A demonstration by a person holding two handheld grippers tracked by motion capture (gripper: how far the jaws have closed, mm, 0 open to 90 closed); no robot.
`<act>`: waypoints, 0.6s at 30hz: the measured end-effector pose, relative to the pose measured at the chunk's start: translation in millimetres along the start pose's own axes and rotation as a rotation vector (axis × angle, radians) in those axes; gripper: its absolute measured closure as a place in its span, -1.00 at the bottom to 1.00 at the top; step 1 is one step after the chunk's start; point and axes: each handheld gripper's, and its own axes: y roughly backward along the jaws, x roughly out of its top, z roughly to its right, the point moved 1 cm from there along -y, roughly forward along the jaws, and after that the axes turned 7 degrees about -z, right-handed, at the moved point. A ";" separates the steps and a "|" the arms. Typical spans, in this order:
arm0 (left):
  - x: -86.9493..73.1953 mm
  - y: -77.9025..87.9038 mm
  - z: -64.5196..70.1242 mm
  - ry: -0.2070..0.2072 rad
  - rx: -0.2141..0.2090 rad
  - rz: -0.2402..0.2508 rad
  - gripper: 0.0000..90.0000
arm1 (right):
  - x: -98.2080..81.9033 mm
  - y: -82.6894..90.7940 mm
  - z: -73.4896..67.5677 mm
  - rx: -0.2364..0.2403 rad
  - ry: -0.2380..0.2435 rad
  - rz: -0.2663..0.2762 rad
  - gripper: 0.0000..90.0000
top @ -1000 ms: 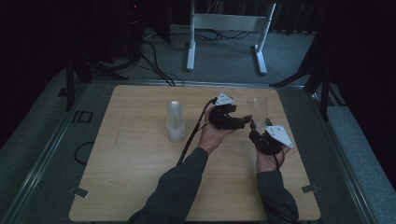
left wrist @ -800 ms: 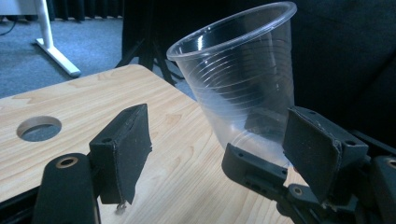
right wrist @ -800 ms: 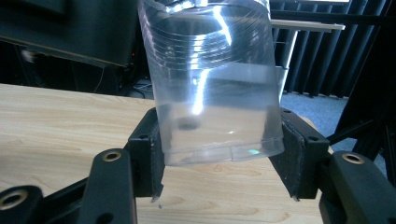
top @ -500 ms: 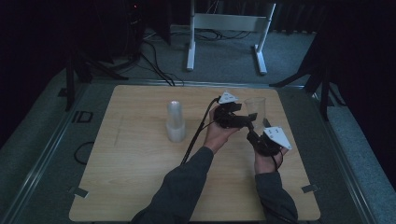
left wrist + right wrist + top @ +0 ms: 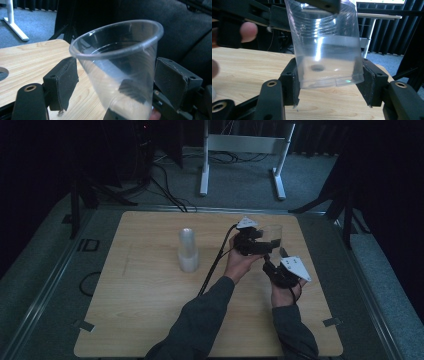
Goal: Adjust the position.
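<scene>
Left gripper (image 5: 117, 82) fingers (image 5: 62, 85) had just been opening and stood spread, gaps on both sides of the clear plastic cup (image 5: 120, 67) between them, pads off its wall; right gripper (image 5: 329, 85) fingers (image 5: 290, 82) pinched the cup's (image 5: 327, 50) base from both sides. Cup (image 5: 272, 237) sat right of centre in the high view above the wooden table (image 5: 140, 295): thin, see-through, tapered, ribbed wall, rolled rim. A translucent cup stack (image 5: 188, 250) stood centre-left, well apart.
</scene>
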 end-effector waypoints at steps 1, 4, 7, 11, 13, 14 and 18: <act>0.0 -1.2 -0.4 0.008 -0.001 0.001 -0.56 | 0.0 -0.1 -0.3 0.001 0.002 0.000 -0.07; -0.3 -2.4 -0.4 0.015 0.001 0.006 -0.56 | -0.1 -0.1 -1.2 0.003 0.003 0.001 -0.07; -0.4 -4.7 -0.9 0.041 -0.004 0.025 -0.49 | -0.9 -0.8 -1.7 0.010 0.007 -0.005 -0.07; 0.1 -4.0 0.3 0.028 0.002 0.028 -0.42 | -1.5 -1.0 -0.4 0.017 0.006 -0.004 -0.07; 0.0 -3.5 1.6 0.016 0.010 0.027 -0.39 | -1.5 -1.6 0.1 0.025 0.004 -0.007 -0.07; 0.0 -3.5 1.6 0.016 0.010 0.027 -0.38 | -1.5 -1.6 0.1 0.025 0.004 -0.007 -0.07; 0.2 -3.0 4.4 -0.011 0.024 0.030 -0.36 | -0.5 -2.6 0.8 0.045 0.014 -0.018 -0.15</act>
